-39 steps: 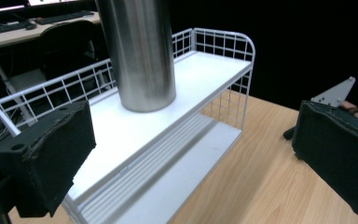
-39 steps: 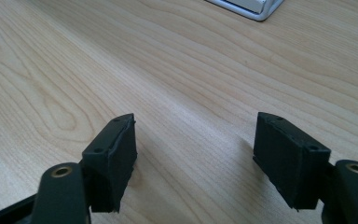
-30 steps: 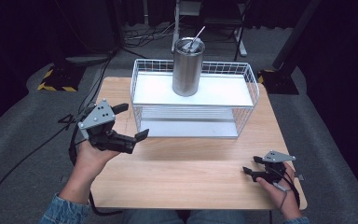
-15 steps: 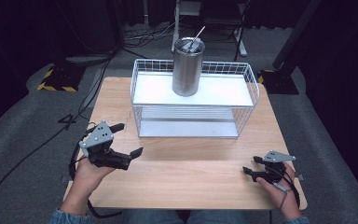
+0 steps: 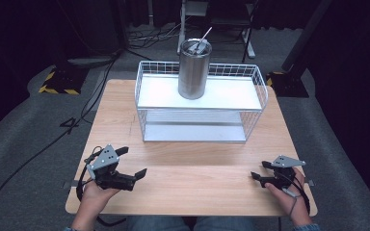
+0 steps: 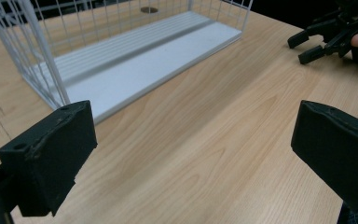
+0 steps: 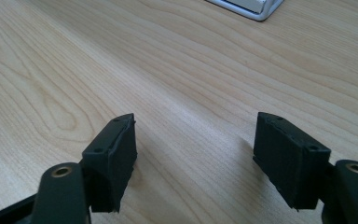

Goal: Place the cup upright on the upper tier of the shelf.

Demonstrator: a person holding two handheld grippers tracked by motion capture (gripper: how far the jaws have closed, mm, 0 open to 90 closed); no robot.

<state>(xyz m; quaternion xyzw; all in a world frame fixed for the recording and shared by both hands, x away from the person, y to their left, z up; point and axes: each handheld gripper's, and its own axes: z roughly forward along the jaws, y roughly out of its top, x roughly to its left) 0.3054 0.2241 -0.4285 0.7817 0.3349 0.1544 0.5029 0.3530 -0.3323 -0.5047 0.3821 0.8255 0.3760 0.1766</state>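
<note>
Steel tumbler on the rack; both grippers low on the table, empty.

The steel tumbler (image 5: 194,69) stood upright on the top shelf of the white wire rack (image 5: 200,139), a straw in its lid; the left gripper (image 5: 131,163) lay near the table's (image 5: 188,185) front-left corner, jaws spread wide, holding nothing; the right gripper (image 5: 261,171) rested front-right, jaws apart, empty; both well apart from the rack.

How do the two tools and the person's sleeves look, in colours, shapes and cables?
Both the left tool and the right tool are black, each with two blocky black jaws and a grey three-cornered plate on top. A black cable trails from each. At the bottom edge of the high view, blue denim-like sleeves begin at the wrists.
</note>
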